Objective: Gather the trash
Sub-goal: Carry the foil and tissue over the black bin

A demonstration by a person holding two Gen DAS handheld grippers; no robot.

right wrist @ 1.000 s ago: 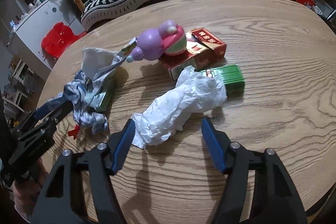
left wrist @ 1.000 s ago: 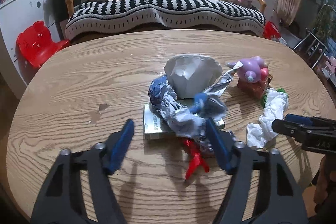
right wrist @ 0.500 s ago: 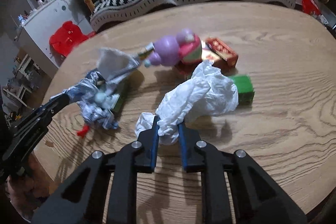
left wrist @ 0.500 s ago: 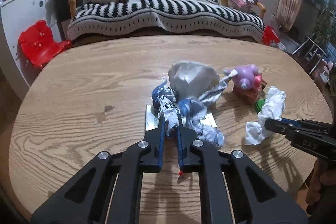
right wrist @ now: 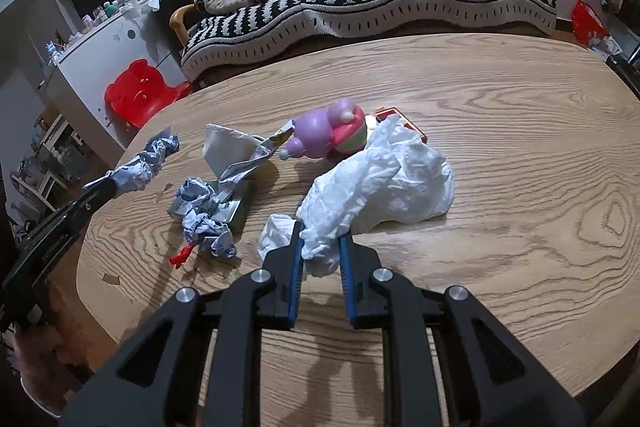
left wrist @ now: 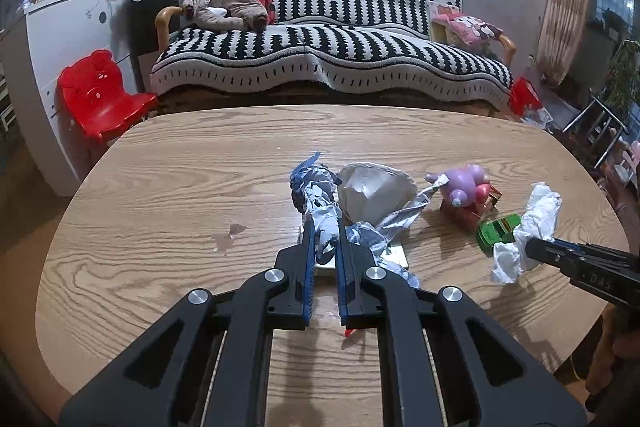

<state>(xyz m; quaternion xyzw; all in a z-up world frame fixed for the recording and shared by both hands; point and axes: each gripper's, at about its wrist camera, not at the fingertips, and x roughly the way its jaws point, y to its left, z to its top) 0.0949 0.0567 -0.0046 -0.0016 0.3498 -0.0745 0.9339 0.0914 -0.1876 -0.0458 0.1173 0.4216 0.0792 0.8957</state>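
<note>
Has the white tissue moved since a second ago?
Yes. The white tissue, clamped in the right gripper, has come up off the table and now covers the green box it lay beside.

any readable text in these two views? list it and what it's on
"DAS": partial embossed letters on the side of the right claw, seen from the left wrist view.
Embossed line on the side of the left claw: too blurred to read.
Print on the red box, green box and crumpled wrapper: too small to read.
</note>
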